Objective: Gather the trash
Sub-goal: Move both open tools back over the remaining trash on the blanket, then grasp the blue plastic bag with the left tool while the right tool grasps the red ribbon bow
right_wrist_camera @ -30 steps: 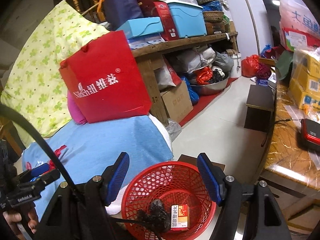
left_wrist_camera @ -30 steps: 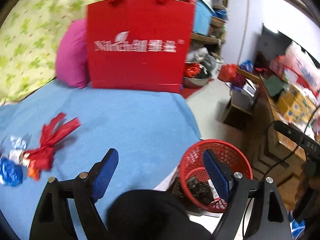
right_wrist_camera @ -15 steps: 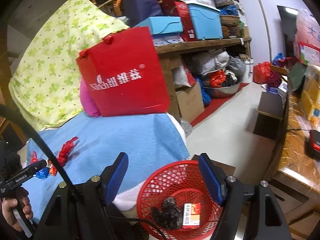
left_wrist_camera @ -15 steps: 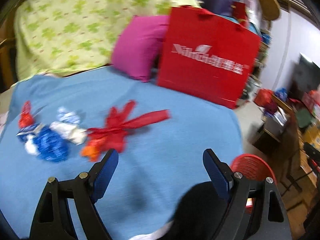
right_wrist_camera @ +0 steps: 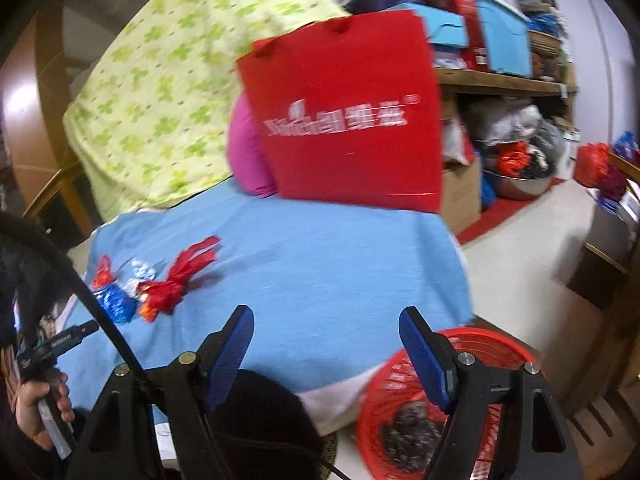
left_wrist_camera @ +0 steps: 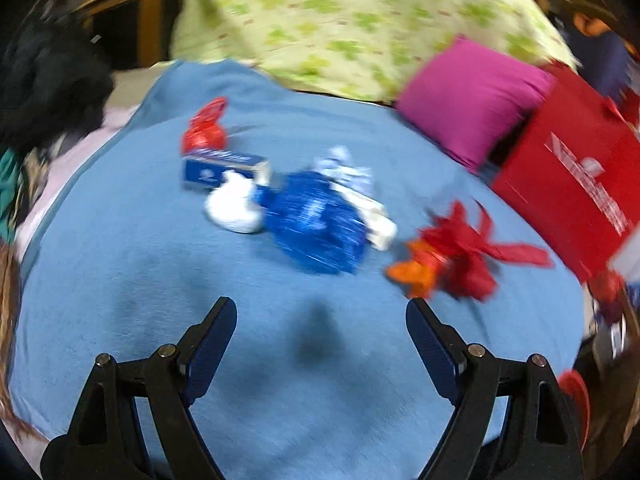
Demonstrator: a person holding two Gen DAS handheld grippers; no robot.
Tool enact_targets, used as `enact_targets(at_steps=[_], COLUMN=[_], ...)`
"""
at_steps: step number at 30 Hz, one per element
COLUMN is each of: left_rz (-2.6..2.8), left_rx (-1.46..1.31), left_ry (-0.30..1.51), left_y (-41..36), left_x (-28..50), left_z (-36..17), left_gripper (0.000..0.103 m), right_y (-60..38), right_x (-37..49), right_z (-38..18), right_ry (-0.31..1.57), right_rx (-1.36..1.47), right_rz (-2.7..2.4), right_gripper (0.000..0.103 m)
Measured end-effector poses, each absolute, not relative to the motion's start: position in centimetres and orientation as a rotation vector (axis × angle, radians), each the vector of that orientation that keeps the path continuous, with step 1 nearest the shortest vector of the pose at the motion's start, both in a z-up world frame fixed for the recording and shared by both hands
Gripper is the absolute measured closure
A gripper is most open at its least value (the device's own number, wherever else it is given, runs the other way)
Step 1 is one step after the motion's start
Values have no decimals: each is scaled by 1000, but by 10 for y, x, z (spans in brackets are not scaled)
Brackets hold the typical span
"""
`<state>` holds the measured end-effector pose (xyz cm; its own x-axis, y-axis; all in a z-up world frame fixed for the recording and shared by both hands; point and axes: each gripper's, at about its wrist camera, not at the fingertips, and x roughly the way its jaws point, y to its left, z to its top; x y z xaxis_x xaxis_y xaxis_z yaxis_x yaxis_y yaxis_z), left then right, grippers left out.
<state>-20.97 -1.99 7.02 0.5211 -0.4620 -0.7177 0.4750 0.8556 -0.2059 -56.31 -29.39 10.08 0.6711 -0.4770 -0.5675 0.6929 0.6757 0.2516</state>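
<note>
Dim indoor light, heavy motion blur across both fisheye views, dark vignetted corners, and a soft shadow on the blue blanket [left_wrist_camera: 320, 344].

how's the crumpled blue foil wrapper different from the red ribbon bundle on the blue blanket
The crumpled blue foil wrapper is a rounded, shiny ball; the red ribbon bundle is matte, with loose strips splaying outward. The wrapper touches white scraps; the ribbon lies apart on the right. Both rest on the blue blanket.

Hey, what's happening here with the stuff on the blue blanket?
A person is clearing trash with two tools. The left hand-held gripper is open and empty, facing wrappers piled on the blue blanket. The right hand-held gripper, also open and empty, is beside the red basket, which already holds some trash.
</note>
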Motion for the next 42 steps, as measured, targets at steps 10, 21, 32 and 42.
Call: enact_targets(at_steps=[10,21,32,42], left_rz=[-511,-482,-565,-503], left_rx=[-2,0,-4,21], left_ry=[857,922,849,660], left_y=[-66,-80,-51,-14], left_x=[-165,-133,-151,-179], left_z=[69,41,55,68], left_gripper=[16,34,51,51], right_y=[-290,-289,-272,-267], right_x=[-539,-509,-460,-342], right_z=[94,89,92,65], right_ry=[527,566,607,681], right_rx=[474,460,416,532], right_rz=[-641,-595,-521,-345], right_gripper=[25,25,25,25])
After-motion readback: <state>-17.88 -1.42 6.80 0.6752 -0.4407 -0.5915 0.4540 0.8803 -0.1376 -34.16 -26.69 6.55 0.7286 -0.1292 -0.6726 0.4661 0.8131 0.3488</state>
